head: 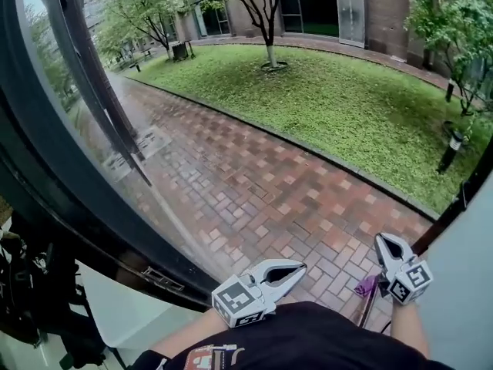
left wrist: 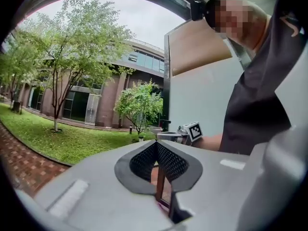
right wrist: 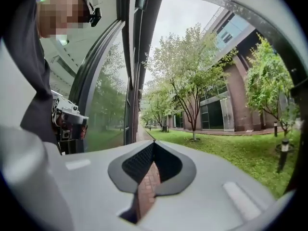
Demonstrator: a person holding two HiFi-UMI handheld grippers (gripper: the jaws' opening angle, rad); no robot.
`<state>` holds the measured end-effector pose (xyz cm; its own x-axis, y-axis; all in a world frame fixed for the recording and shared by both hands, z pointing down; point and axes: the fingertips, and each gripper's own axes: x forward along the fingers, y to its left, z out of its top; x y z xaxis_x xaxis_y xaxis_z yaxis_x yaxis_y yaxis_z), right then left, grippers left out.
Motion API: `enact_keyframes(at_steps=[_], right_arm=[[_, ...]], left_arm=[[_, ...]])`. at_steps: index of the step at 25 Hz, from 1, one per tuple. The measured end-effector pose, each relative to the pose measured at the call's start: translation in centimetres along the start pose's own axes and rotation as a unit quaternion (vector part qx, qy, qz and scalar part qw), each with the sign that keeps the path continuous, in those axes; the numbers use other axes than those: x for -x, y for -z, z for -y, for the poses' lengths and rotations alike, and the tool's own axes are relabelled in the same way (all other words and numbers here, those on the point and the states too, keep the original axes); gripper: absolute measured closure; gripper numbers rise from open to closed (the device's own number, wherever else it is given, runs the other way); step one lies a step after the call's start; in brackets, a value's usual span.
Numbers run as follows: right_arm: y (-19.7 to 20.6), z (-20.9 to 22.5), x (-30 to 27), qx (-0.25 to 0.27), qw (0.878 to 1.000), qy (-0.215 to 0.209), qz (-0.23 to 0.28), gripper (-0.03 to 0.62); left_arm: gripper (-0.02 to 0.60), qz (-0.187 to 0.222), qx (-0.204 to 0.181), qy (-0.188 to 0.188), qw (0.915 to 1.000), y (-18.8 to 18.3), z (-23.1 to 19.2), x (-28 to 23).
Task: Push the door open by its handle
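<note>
The glass door (head: 54, 168) with its dark frame stands swung outward at the left, over a wet brick path (head: 262, 183). Its long dark bar handle (head: 98, 91) runs down the pane. My left gripper (head: 305, 269) is shut and empty, low in the doorway, well right of the handle and touching nothing. My right gripper (head: 380, 238) is also shut and empty, close to the right door jamb (head: 454, 206). In the left gripper view the jaws (left wrist: 156, 142) meet at the tips. The right gripper view shows the same (right wrist: 154, 142), with the door (right wrist: 108, 105) on its left.
A lawn (head: 339, 99) with trees and a brick building lie beyond the path. A pale wall panel (head: 462, 284) flanks the right side. Something small and purple (head: 364, 287) hangs below the right gripper. Dark bags or gear (head: 31, 299) sit inside at the lower left.
</note>
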<state>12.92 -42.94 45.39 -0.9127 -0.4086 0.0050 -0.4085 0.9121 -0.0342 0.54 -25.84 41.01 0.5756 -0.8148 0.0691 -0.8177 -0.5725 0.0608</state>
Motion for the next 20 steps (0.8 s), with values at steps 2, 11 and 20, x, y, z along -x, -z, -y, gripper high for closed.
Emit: enact_keyframes(at_steps=[2,11,20], right_arm=[[-0.5,-4.7,0.4,0.003,1.000,0.008,0.003,0.592],[-1.9,-23.4,8.2,0.003,0.997,0.052,-0.049,0.592],[-1.9,-29.7,18.6,0.004,0.994,0.108,-0.035,0.592]], left_arm=[[0.583,-0.004,0.000,0.021,0.9998,1.2,1.7,4.1],[0.583,-0.008,0.033,0.112,0.9932,1.2,8.2,15.9],[0.583,-0.007,0.043,0.102,0.9938,1.9,12.4,20.5]])
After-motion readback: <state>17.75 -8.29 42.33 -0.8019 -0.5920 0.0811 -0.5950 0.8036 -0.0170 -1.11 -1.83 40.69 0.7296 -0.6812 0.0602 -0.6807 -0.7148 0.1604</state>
